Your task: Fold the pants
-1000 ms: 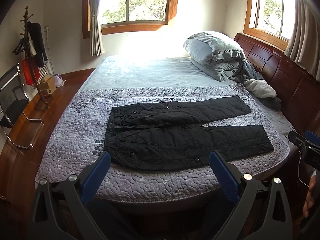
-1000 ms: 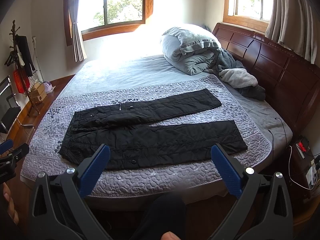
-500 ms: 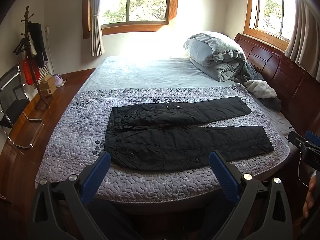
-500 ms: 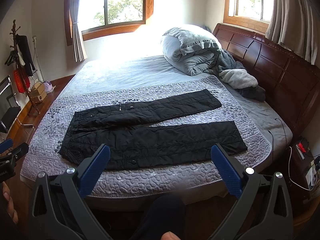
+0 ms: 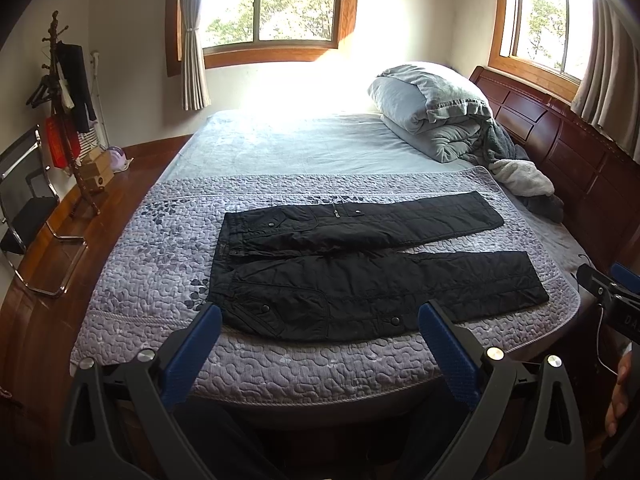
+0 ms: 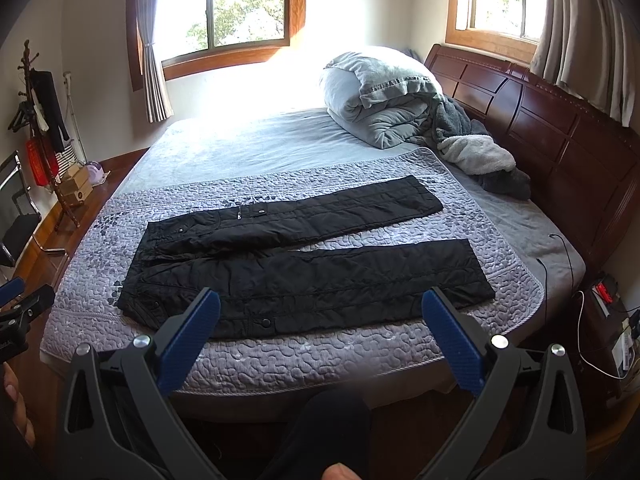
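left wrist view shows the black pants (image 5: pixel 360 272) flat on the bed (image 5: pixel 280 364), lengthwise left to right, waist nearer the left gripper (image 5: pixel 320 320), cuffs toward the right gripper (image 6: pixel 320 312), both spread wide and empty.

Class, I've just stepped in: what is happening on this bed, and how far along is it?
A person holds a two-finger gripper in each hand, standing at the near side of the bed. The black pants lie flat and unfolded on the purple quilt, waistband to the left, legs stretching right and slightly apart. The left gripper and right gripper are both open and short of the cloth, touching nothing. Folding has not started.
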